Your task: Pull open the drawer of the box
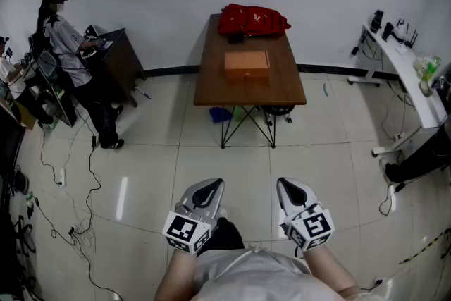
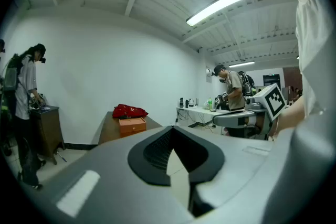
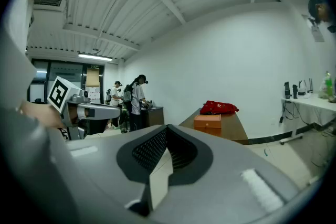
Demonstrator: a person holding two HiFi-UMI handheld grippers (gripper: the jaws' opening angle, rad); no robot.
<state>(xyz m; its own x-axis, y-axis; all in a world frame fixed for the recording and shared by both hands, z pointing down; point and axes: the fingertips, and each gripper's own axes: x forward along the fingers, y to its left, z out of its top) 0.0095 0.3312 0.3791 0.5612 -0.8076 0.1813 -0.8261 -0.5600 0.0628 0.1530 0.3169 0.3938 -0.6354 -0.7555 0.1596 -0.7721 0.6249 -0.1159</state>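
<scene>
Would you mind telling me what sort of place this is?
Probably a lab or workshop room: cables trail over the tiled floor, a white bench along the wall carries equipment, and a lone wooden table holds an orange box.

Nothing in these views can be read as a word, number or brand name. At the bottom of the head view, the left gripper [image 1: 209, 187] and right gripper [image 1: 289, 187] carry only black-and-white square marker patterns, without letters. The red bag [image 1: 252, 20] on the surface [image 1: 211, 84] at upper centre bears faint pale marks, too small to read. The orange box [image 1: 246, 64] shows no legible label. A small sign [image 3: 94, 66] at left of the right gripper view is too blurred to read.
</scene>
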